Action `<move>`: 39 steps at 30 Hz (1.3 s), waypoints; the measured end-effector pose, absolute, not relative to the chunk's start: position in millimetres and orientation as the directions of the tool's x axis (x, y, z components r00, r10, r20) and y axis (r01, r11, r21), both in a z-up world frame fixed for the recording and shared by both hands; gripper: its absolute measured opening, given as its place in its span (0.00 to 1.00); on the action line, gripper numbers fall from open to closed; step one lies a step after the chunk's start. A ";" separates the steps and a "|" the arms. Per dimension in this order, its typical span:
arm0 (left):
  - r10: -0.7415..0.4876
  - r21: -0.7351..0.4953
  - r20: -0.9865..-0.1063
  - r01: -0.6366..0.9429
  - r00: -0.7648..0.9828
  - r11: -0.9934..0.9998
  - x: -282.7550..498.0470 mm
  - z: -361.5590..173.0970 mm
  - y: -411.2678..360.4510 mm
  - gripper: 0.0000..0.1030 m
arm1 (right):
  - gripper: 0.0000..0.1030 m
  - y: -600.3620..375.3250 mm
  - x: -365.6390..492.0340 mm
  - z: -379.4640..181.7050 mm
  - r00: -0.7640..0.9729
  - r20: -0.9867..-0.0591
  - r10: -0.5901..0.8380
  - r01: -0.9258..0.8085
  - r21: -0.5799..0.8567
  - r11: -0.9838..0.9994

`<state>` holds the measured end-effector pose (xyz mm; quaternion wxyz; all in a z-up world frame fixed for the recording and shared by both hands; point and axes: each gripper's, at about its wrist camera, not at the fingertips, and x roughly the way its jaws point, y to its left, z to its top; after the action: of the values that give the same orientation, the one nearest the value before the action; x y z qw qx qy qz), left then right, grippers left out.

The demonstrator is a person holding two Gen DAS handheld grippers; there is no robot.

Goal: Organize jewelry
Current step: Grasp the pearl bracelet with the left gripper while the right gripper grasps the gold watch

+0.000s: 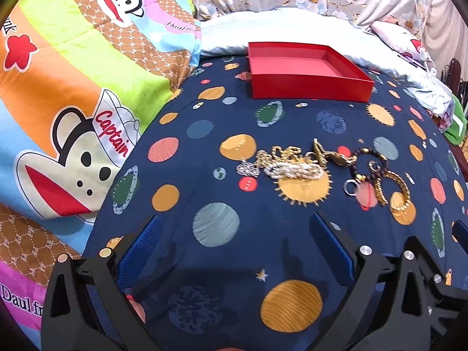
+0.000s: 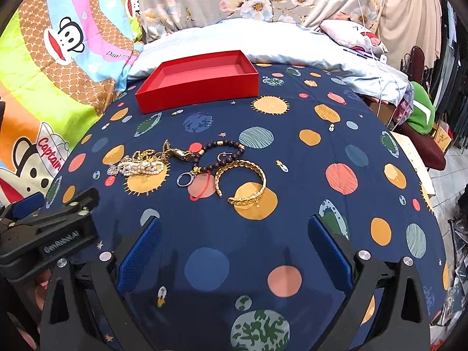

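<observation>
Nearest to us were our own two grippers, both held low over the near edge of the bed. We saw the left gripper (image 1: 234, 251) with its blue fingers (image 1: 140, 251) spread wide and nothing between them, only the dark blue planet-print sheet (image 1: 216, 266) below. The right gripper (image 2: 234, 251) was the same, its padded fingers (image 2: 330, 251) wide apart and holding nothing. From the right wrist we also caught the left gripper's black body at our left edge.

Beyond the fingers, about the middle of the bed, the jewelry lay in a loose row on the sheet. Toward the bed's left side sat a pearl bracelet (image 2: 143, 168), touching a tangle of gold chain (image 2: 143, 155) and a small silver piece (image 2: 112, 170). Just beside them lay a gold mermaid-shaped charm (image 2: 178, 152). Next came a dark bead bracelet (image 2: 222, 155), with a silver ring (image 2: 184, 180) at its near end. A gold bangle (image 2: 242, 182) lay nearest the right gripper, close against the beads; we could not tell whether they touched.

Farther off, toward the far edge of the sheet, stood an open red box (image 2: 199, 93), well apart from the jewelry. Its inside (image 1: 295, 65) held nothing that we could see. Behind it lay a pale blue pillow (image 2: 263, 41), and along the bed's left side a bright cartoon-monkey blanket (image 1: 73, 73).
</observation>
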<state>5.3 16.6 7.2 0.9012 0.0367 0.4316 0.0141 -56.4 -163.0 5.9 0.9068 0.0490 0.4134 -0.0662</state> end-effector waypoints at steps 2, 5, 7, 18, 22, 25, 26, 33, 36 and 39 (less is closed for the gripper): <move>0.068 0.079 -0.779 -0.009 0.624 0.997 10.8 5.5 20.8 0.95 | 0.95 -167.9 -51.7 4.3 0.647 -0.758 -0.075 0.164 0.042 0.986; 0.082 0.079 -0.784 -0.032 0.616 0.996 22.0 1.5 29.8 0.95 | 0.95 -172.8 -42.5 2.7 0.647 -0.759 -0.073 0.167 0.048 0.985; 0.081 0.072 -0.787 -0.040 0.612 0.997 28.8 -0.9 34.5 0.95 | 0.95 -176.1 -35.7 1.9 0.648 -0.758 -0.072 0.166 0.048 0.985; -0.063 -0.023 -0.810 0.076 0.584 0.997 66.9 -18.4 20.8 0.95 | 0.91 -191.5 -1.6 -9.2 0.626 -0.778 -0.052 0.179 0.078 0.981; -0.136 -0.051 -0.797 0.158 0.588 0.986 80.8 -20.0 8.3 0.93 | 0.91 -198.5 1.9 -12.8 0.618 -0.784 -0.053 0.196 0.089 0.977; -0.183 -0.076 -0.800 0.206 0.572 0.976 89.8 -23.4 3.0 0.81 | 0.91 -200.3 3.2 -14.0 0.617 -0.786 -0.049 0.199 0.095 0.975; -0.199 -0.089 -0.804 0.217 0.561 0.972 91.9 -25.3 2.1 0.74 | 0.91 -200.7 3.5 -14.2 0.617 -0.786 -0.049 0.200 0.096 0.975; -0.290 -0.156 -0.811 0.290 0.508 0.944 85.9 -29.7 -5.9 0.47 | 0.91 -203.0 4.7 -14.8 0.616 -0.786 -0.051 0.206 0.098 0.974; -0.314 -0.174 -0.817 0.311 0.484 0.934 77.0 -30.2 -10.0 0.46 | 0.91 -203.3 3.4 -14.5 0.615 -0.787 -0.052 0.209 0.099 0.973; -0.315 -0.164 -0.828 0.337 0.463 0.927 65.5 -34.4 -16.2 0.46 | 0.91 -202.3 1.6 -13.7 0.615 -0.787 -0.051 0.208 0.099 0.973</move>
<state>65.5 -16.2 -34.4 0.8552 0.0113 0.4818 -0.1905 1.6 -202.3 -13.7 0.8941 0.0907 0.4325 -0.0726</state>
